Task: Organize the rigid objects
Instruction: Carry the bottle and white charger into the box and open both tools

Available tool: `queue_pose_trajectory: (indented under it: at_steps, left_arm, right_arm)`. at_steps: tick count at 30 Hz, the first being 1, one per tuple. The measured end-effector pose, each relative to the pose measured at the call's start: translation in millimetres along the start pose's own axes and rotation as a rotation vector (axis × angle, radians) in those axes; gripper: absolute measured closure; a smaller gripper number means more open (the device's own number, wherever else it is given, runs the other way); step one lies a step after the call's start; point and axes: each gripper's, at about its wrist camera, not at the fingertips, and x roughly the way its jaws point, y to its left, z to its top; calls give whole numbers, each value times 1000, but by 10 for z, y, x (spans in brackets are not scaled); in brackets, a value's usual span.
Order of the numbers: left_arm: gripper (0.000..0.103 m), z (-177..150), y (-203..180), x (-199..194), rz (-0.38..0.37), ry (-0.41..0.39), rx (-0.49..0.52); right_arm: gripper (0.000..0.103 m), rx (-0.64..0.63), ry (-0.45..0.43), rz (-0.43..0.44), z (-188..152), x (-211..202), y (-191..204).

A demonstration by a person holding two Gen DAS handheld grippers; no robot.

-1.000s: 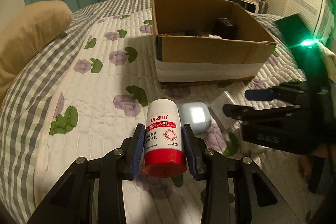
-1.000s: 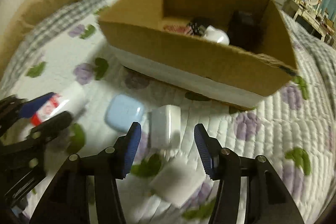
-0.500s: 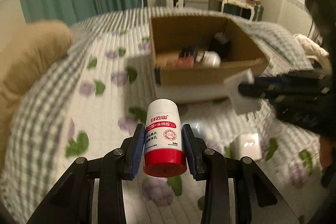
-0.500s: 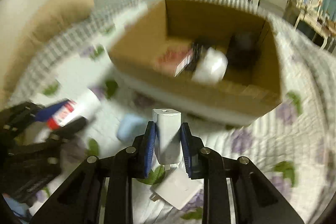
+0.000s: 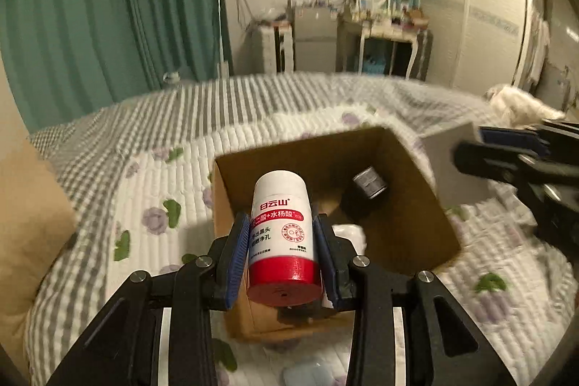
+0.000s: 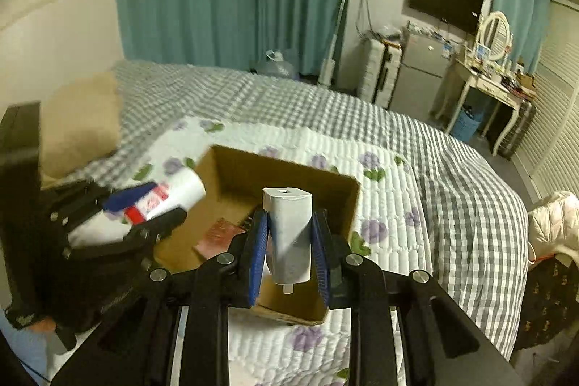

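Observation:
My left gripper [image 5: 282, 257] is shut on a white bottle with a red cap [image 5: 280, 234] and holds it above the near edge of the open cardboard box [image 5: 409, 216]. My right gripper [image 6: 289, 254] is shut on a white charger block [image 6: 289, 234] and holds it over the same box [image 6: 336, 190]. In the right wrist view the left gripper [image 6: 144, 212] with the bottle [image 6: 173, 196] is at the box's left side. In the left wrist view the right gripper [image 5: 506, 154] with the charger [image 5: 448, 151] is at the right. Inside the box lie a dark cylinder [image 5: 369, 183], a white item [image 5: 349, 234] and a red item [image 6: 217, 236].
The box sits on a quilted floral bedspread [image 5: 163, 190] on a bed. A tan pillow [image 6: 79, 122] lies at the left. A pale blue case [image 5: 307, 375] lies on the bed below my left gripper. Curtains, a dresser and a fridge stand beyond the bed.
Both grippers have risen and moved forward over the box. The right gripper was open around the charger a second ago, closed on it, and lifted it off the bed.

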Motion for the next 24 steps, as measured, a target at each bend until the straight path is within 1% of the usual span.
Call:
queue_pose_trajectory:
  at_steps: [2, 4, 7, 10, 11, 12, 13, 14, 15, 19, 22, 23, 24]
  left_arm:
    - [66, -31, -14, 191, 9, 49, 5]
    - [66, -96, -29, 355, 6, 79, 12]
    - [66, -162, -42, 501, -2, 100, 19]
    - [66, -167, -68, 579, 3, 99, 31]
    - [61, -162, -67, 589, 13, 96, 30]
    - [50, -149, -66, 591, 31, 89, 28]
    - [43, -137, -54, 584, 41, 86, 27]
    - [29, -123, -51, 575, 49, 87, 26]
    - [25, -110, -43, 548, 58, 84, 24]
    - [25, -87, -29, 404, 60, 65, 31]
    - [19, -125, -24, 210, 67, 38, 38]
    - [16, -143, -22, 145, 67, 30, 39]
    - [14, -171, -18, 56, 68, 19, 38]
  right_arm:
    - [80, 4, 43, 1, -103, 213, -35]
    - [80, 6, 75, -1, -194, 382, -63]
    - [80, 13, 110, 7, -299, 596, -91]
    - [80, 9, 117, 3, -309, 688, -96]
    - [80, 9, 117, 3, -309, 707, -110]
    - [80, 10, 118, 6, -303, 705, -104]
    - [80, 10, 117, 6, -306, 719, -106]
    - [80, 8, 116, 5, -302, 721, -104]
    - [80, 7, 114, 2, -297, 717, -98]
    - [79, 14, 117, 0, -287, 725, -114]
    - [78, 24, 112, 1, -297, 706, -114]
    - [73, 32, 99, -3, -302, 666, -119]
    - [57, 39, 82, -12, -303, 608, -126]
